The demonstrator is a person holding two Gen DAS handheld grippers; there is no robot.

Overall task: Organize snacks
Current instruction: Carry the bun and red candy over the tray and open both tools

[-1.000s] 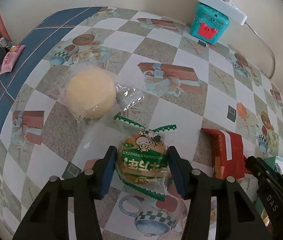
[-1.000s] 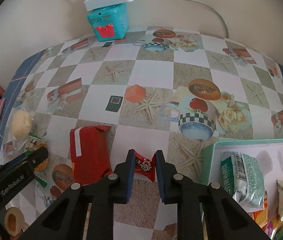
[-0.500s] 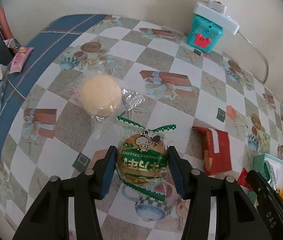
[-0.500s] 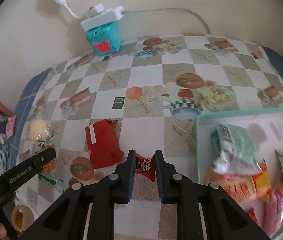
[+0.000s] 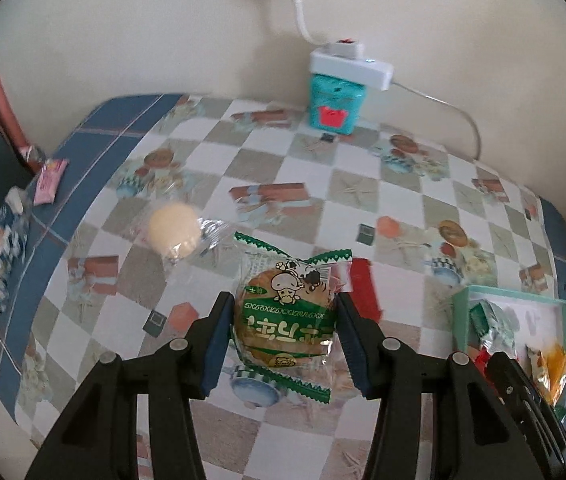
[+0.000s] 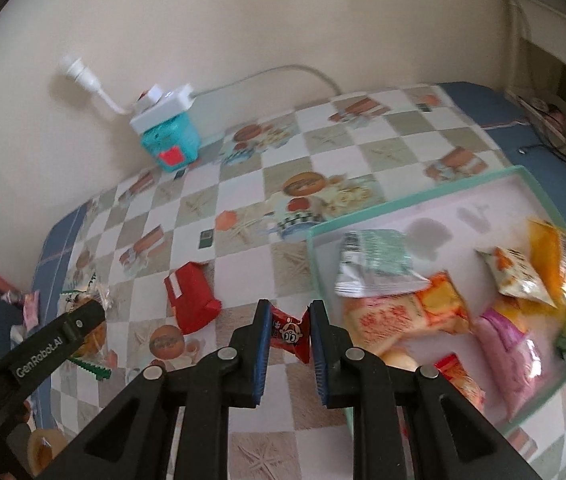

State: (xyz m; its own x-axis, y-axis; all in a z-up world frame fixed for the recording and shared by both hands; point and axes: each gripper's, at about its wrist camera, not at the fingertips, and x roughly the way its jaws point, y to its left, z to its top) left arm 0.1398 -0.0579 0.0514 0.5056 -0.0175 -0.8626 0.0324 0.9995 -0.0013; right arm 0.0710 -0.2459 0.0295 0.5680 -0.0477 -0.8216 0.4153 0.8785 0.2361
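Both grippers loaded up with snacks
Left gripper [image 5: 283,322] squeezes a green-wrapped bun [image 5: 285,316] between its fingers; right gripper [image 6: 290,330] is clamped on a small red candy [image 6: 289,332].

1. Green-wrapped round pastry [image 5: 285,318] w/ cartoon print was held off the table, clamped at both sides.
2. Small red candy packet [image 6: 289,332] was likewise pinched & lifted.
3. Red pack [image 6: 191,304] lay flat on checkered cloth.
4. Pale bun in clear wrap [image 5: 175,230] lay farther left.
5. Tray [image 6: 415,196] held approx. a dozen mixed packets.
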